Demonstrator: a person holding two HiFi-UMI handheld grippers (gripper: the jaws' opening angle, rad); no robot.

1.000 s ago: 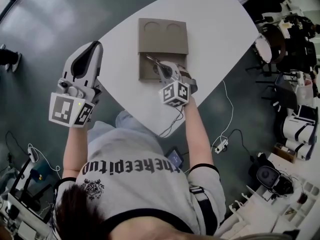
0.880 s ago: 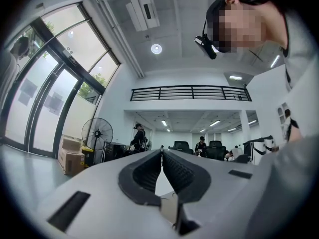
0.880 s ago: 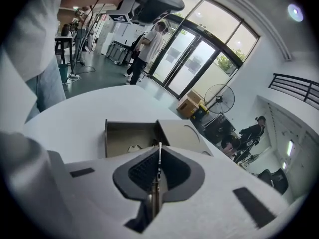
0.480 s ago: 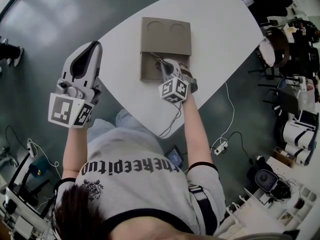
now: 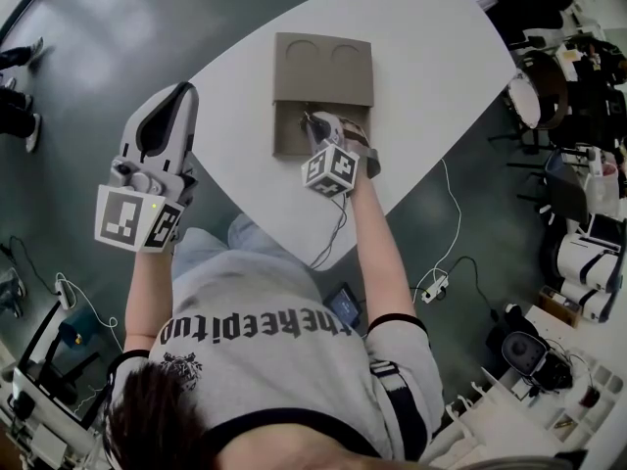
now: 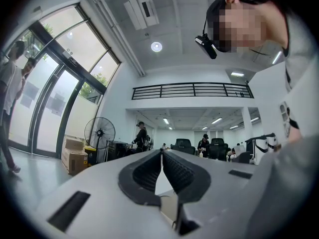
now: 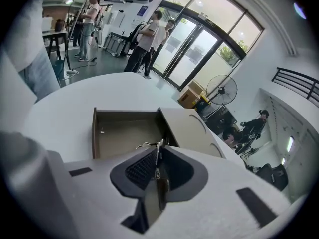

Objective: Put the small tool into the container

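A brown container (image 5: 323, 67) lies on the white table (image 5: 431, 57); its far half is a lid with two round dents, its near half an open compartment (image 5: 287, 133). My right gripper (image 5: 313, 123) hovers over that compartment, shut on a small thin metal tool (image 5: 307, 117). In the right gripper view the tool (image 7: 158, 144) sticks out of the gripper (image 7: 157, 149) above the compartment floor (image 7: 124, 133), beside the lid (image 7: 192, 131). My left gripper (image 5: 179, 94) is held off the table's left side, over the floor. Seen from its own view, it (image 6: 162, 152) is shut and empty.
The table's near edge (image 5: 294, 253) runs close below the right gripper. Chairs and equipment (image 5: 568, 96) crowd the right side, and cables (image 5: 441, 272) lie on the floor. People (image 7: 149, 39) stand by glass doors beyond the table.
My right gripper has shifted slightly left with the tool, staying over the open compartment. The left gripper has not moved.
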